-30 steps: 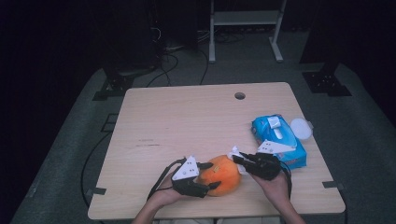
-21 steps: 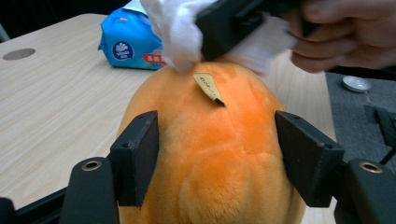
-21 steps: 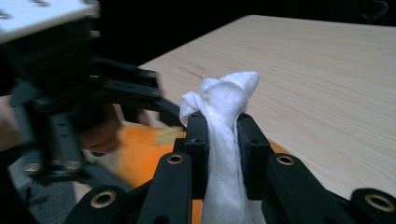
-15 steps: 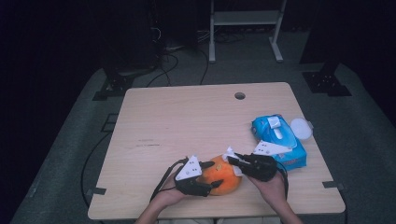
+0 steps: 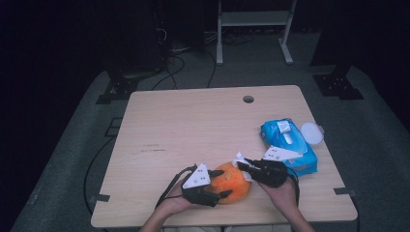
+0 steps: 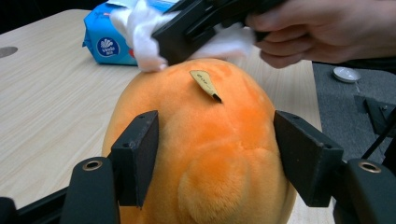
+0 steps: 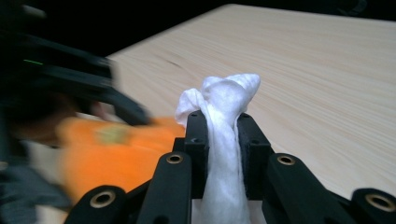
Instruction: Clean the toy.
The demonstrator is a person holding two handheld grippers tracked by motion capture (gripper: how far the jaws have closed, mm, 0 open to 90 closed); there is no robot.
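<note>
An orange plush toy point(image 5: 233, 183) lies near the table's front edge. My left gripper point(image 5: 223, 184) is shut on it, and in the left gripper view both pads point(image 6: 140, 154) press into the plush toy's point(image 6: 205, 140) sides. My right gripper point(image 5: 243, 168) comes in from the right, shut on a bunched white wipe point(image 5: 238, 158). In the right gripper view the wipe point(image 7: 224, 107) sticks up between the right gripper's point(image 7: 223, 128) jaws. The wipe point(image 6: 140, 32) rests on top of the plush, near a small tan tag point(image 6: 205, 84).
A blue pack of wipes point(image 5: 287, 145) lies at the table's right, with a round white lid point(image 5: 311, 133) beside it at the edge. The wooden table point(image 5: 193, 121) has a small hole point(image 5: 248, 99) near its far edge. Dark floor and stands surround it.
The right gripper and its wipe have shifted slightly left over the top of the plush. The left gripper and the plush have stayed put.
</note>
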